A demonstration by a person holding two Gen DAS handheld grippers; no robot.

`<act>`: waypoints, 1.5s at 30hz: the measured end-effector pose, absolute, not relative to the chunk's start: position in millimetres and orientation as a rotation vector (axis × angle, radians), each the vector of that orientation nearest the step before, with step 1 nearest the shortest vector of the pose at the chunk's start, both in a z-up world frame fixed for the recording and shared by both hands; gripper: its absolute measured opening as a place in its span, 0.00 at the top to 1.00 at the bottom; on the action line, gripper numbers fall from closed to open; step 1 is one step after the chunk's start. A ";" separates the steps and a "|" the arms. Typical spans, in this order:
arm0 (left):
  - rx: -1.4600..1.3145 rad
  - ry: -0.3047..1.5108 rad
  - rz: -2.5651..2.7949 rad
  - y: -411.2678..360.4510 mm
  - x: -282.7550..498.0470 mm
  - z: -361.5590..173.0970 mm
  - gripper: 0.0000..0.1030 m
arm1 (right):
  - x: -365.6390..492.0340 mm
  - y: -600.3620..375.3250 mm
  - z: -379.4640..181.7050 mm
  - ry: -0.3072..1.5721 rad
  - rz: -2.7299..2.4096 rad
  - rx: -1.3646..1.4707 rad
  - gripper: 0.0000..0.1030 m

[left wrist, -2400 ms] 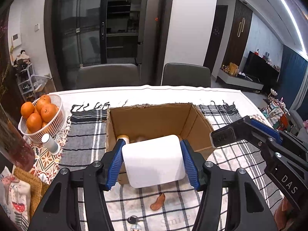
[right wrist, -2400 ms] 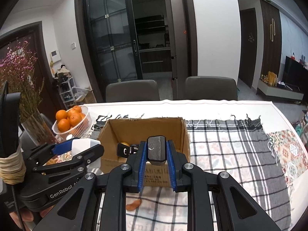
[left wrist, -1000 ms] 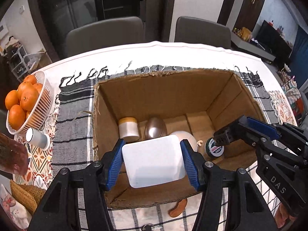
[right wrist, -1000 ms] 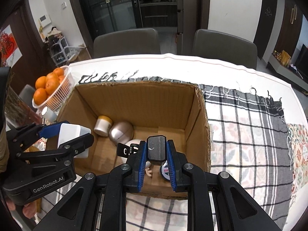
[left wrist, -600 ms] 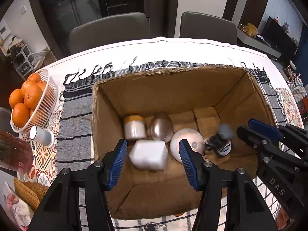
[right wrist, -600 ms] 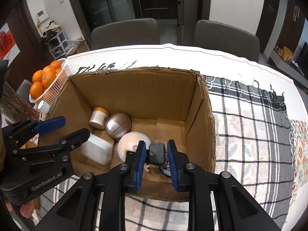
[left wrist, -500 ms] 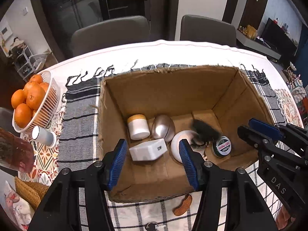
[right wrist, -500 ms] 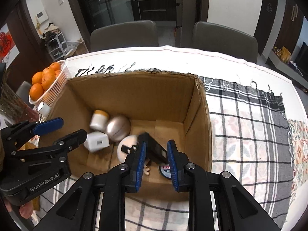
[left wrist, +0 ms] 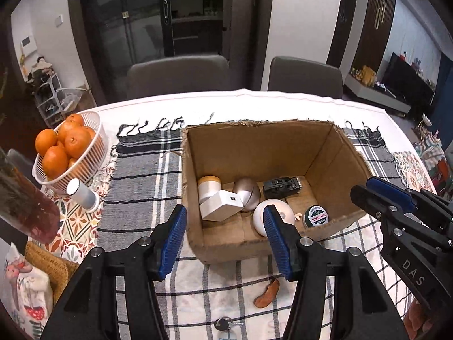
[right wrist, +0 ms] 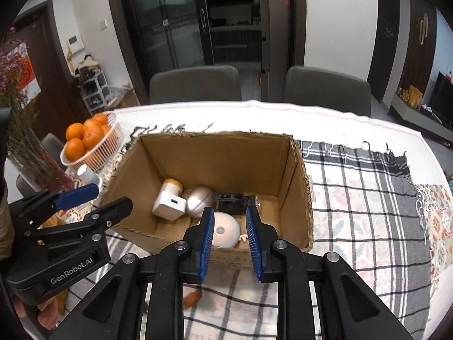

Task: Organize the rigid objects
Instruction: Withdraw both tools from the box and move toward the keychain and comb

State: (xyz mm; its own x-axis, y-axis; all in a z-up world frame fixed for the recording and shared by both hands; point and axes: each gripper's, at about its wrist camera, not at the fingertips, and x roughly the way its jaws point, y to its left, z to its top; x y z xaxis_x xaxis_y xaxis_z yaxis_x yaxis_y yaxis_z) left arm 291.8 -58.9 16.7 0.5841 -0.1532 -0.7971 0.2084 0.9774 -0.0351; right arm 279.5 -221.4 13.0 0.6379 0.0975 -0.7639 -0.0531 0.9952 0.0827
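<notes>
While both grippers hung above the near edge of the cardboard box [left wrist: 249,147], neither held anything. The left gripper [left wrist: 225,215] had its blue pads well apart with only air between them. The right gripper [right wrist: 230,215] kept a narrower gap, its pads also clear of any object.

Seen from the left wrist view, the box sat on a checked cloth [left wrist: 141,181] with its open top facing up, and the sorted things lay on its floor. A white block [left wrist: 220,205] lay tilted at about 9 o'clock of the floor, leaning against a jar with a tan lid [left wrist: 209,188] at 10 o'clock. A silver egg-shaped piece [left wrist: 249,192] touched the block on its 3 o'clock side. A black clip-like item [left wrist: 283,187] lay at 1 o'clock, near the back wall. A white dome [left wrist: 259,216] sat at 6 o'clock, partly hidden by a finger, and a round green tin [left wrist: 316,215] rested at 4 o'clock.

Outside the box, a basket [left wrist: 96,130] of oranges stood at its 9 o'clock, and a brown curved scrap [left wrist: 267,293] lay on the cloth at its 6 o'clock.
</notes>
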 end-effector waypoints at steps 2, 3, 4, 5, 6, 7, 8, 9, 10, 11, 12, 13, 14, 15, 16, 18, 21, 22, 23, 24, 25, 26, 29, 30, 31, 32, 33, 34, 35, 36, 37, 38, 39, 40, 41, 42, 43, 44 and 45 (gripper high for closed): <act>0.064 0.909 -0.208 -56.9 284.8 18.6 0.46 | 271.1 -220.4 17.2 0.851 0.088 0.059 0.76; 0.063 0.907 -0.211 -55.4 281.4 18.7 0.46 | 266.9 -218.9 19.1 0.838 0.092 0.064 0.76; 0.063 0.904 -0.213 -54.7 279.0 19.0 0.46 | 262.8 -217.3 20.5 0.831 0.094 0.065 0.76; 0.069 0.897 -0.211 -53.8 275.0 19.7 0.46 | 258.5 -215.2 22.0 0.823 0.097 0.066 0.76; 0.076 0.890 -0.207 -53.5 271.9 20.1 0.46 | 253.5 -212.8 23.1 0.815 0.103 0.067 0.76; 0.086 0.881 -0.200 -52.7 268.0 20.7 0.46 | 250.7 -210.9 23.5 0.810 0.107 0.065 0.76; 0.090 0.876 -0.196 -51.6 265.0 21.0 0.46 | 247.3 -209.5 23.6 0.806 0.112 0.063 0.76; 0.092 0.870 -0.195 -50.1 261.4 21.3 0.46 | 243.4 -208.1 23.6 0.805 0.119 0.065 0.76; 0.092 0.867 -0.195 -48.9 258.3 21.0 0.46 | 241.4 -207.3 23.2 0.804 0.124 0.066 0.76; 0.094 0.865 -0.191 -47.4 254.6 20.6 0.46 | 239.2 -206.4 22.6 0.804 0.129 0.067 0.76; 0.096 0.860 -0.187 -46.9 251.7 19.8 0.46 | 236.7 -205.5 21.5 0.807 0.134 0.070 0.76; 0.102 0.857 -0.182 -46.5 249.3 19.0 0.46 | 234.6 -204.6 20.0 0.810 0.141 0.073 0.76; 0.110 0.857 -0.177 -46.5 247.3 17.7 0.46 | 232.3 -203.7 18.1 0.813 0.147 0.076 0.76; 0.116 0.856 -0.174 -46.8 245.3 16.6 0.46 | 230.5 -202.8 16.5 0.815 0.150 0.078 0.76; 0.118 0.858 -0.175 -46.5 243.2 15.3 0.46 | 228.4 -201.4 14.0 0.818 0.155 0.078 0.76; 0.119 0.865 -0.179 -44.5 238.9 12.3 0.46 | 224.4 -199.2 8.9 0.826 0.162 0.082 0.76; 0.129 0.862 -0.168 -42.6 231.6 7.9 0.46 | 220.1 -198.3 -1.0 0.844 0.182 0.103 0.76; 0.131 0.864 -0.166 -42.1 229.9 6.2 0.46 | 218.4 -197.9 -3.6 0.847 0.183 0.106 0.76; 0.131 0.866 -0.166 -41.8 227.6 4.5 0.46 | 217.0 -197.9 -6.4 0.849 0.184 0.109 0.76; 0.132 0.869 -0.168 -41.2 224.8 2.3 0.46 | 215.6 -197.3 -9.5 0.854 0.189 0.111 0.76; 0.133 0.874 -0.170 -40.9 223.1 0.3 0.46 | 214.6 -196.7 -12.1 0.859 0.196 0.113 0.76; 0.132 0.879 -0.173 -40.4 220.8 -1.9 0.46 | 212.8 -196.4 -15.3 0.862 0.206 0.119 0.76; 0.130 0.894 -0.179 -39.0 214.4 -8.0 0.46 | 209.7 -193.7 -21.0 0.869 0.221 0.113 0.76; 0.132 0.896 -0.176 -38.5 212.3 -9.7 0.46 | 207.9 -192.8 -23.2 0.870 0.225 0.111 0.76; 0.136 0.897 -0.173 -38.5 209.9 -11.4 0.46 | 206.1 -191.6 -25.7 0.871 0.232 0.108 0.76; 0.139 0.897 -0.169 -38.0 207.8 -13.0 0.46 | 205.5 -191.4 -27.3 0.872 0.236 0.108 0.75; 0.140 0.901 -0.168 -37.5 205.5 -15.2 0.46 | 204.2 -190.5 -29.9 0.872 0.245 0.107 0.75; 0.137 0.905 -0.170 -36.6 203.1 -17.6 0.46 | 203.1 -189.8 -31.5 0.873 0.251 0.104 0.74; 0.135 0.911 -0.174 -36.1 201.0 -20.0 0.46 | 202.1 -188.8 -33.8 0.875 0.258 0.100 0.74; 0.138 0.916 -0.174 -35.6 198.7 -22.6 0.46 | 201.3 -188.4 -36.4 0.877 0.262 0.098 0.73; 0.143 0.919 -0.173 -35.6 197.0 -25.1 0.46 | 200.7 -187.7 -38.9 0.881 0.268 0.096 0.72; 0.147 0.925 -0.172 -35.1 195.3 -28.0 0.46 | 200.4 -187.1 -41.2 0.884 0.275 0.096 0.72; 0.149 0.933 -0.173 -35.1 193.9 -31.0 0.46 | 199.6 -186.6 -44.2 0.886 0.280 0.098 0.71; 0.151 0.940 -0.176 -35.1 192.2 -34.3 0.46 | 199.3 -185.7 -46.2 0.888 0.283 0.096 0.70; 0.153 0.947 -0.177 -34.7 190.9 -37.0 0.46 | 198.8 -184.9 -48.5 0.891 0.287 0.094 0.70; 0.153 0.955 -0.177 -34.1 189.2 -40.1 0.46 | 197.9 -183.4 -51.9 0.895 0.296 0.090 0.69; 0.151 0.960 -0.178 -33.5 187.8 -42.7 0.46 | 197.6 -182.7 -53.4 0.897 0.302 0.087 0.69; 0.148 0.968 -0.178 -32.8 186.6 -45.5 0.46 | 196.9 -181.8 -55.8 0.900 0.308 0.082 0.68; 0.145 0.976 -0.179 -32.1 184.8 -48.5 0.46 | 196.2 -180.4 -58.2 0.901 0.312 0.077 0.68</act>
State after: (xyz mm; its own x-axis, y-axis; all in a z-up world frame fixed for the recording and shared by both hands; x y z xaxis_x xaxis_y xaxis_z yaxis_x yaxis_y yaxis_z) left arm 184.8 -32.1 -48.5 0.5476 -0.0858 -0.8324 0.2159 0.9755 0.0415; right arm 196.2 -180.4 -58.2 0.5787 0.2987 -0.7589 -0.2340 0.9522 0.1963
